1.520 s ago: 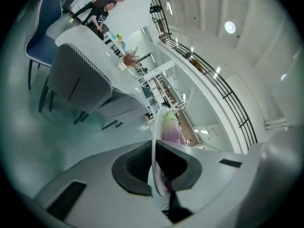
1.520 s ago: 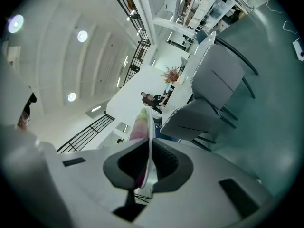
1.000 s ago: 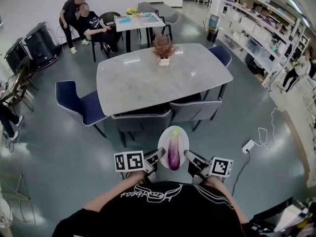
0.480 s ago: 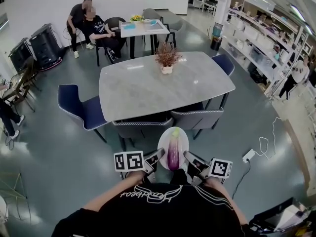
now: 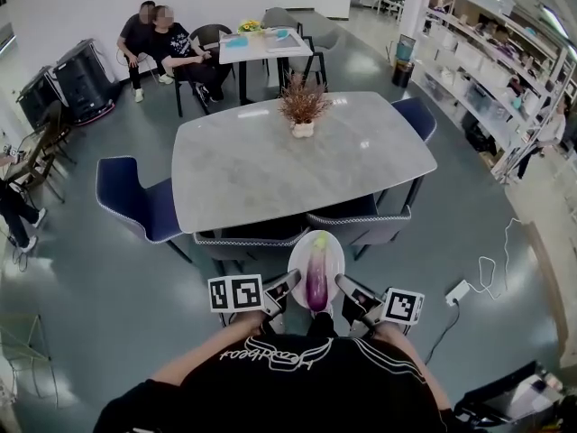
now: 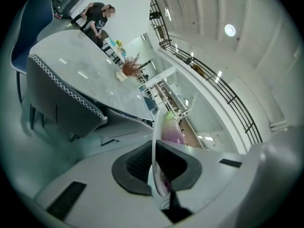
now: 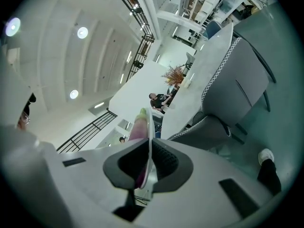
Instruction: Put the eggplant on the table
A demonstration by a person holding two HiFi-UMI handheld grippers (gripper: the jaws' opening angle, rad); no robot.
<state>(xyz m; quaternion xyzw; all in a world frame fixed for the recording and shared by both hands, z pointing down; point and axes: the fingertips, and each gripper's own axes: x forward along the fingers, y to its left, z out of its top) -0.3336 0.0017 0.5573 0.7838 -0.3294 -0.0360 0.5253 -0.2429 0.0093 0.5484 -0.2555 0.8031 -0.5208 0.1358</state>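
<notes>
A purple eggplant point(image 5: 317, 279) with a green stem end lies on a white plate point(image 5: 331, 249) that I carry in front of my body. My left gripper point(image 5: 287, 289) is shut on the plate's left rim and my right gripper point(image 5: 346, 289) is shut on its right rim. The left gripper view has the plate point(image 6: 153, 141) edge-on between the dark pads, with the eggplant point(image 6: 172, 129) behind it. From the right gripper's camera the plate point(image 7: 149, 137) also runs edge-on through the pads beside the eggplant point(image 7: 137, 129). The grey marble table point(image 5: 297, 161) stands ahead, beyond two chairs.
Two grey chairs point(image 5: 248, 238) point(image 5: 361, 219) are tucked in at the table's near edge. Blue chairs stand at its left point(image 5: 135, 197) and far right point(image 5: 416, 115). A potted dried plant point(image 5: 302, 106) sits on the table. People point(image 5: 167, 48) sit at the back by a small table. A cable and power strip point(image 5: 455, 291) lie on the floor.
The table and chairs have drawn nearer and lower in the head view as I walk towards them. Both grippers keep their hold on the plate unchanged.
</notes>
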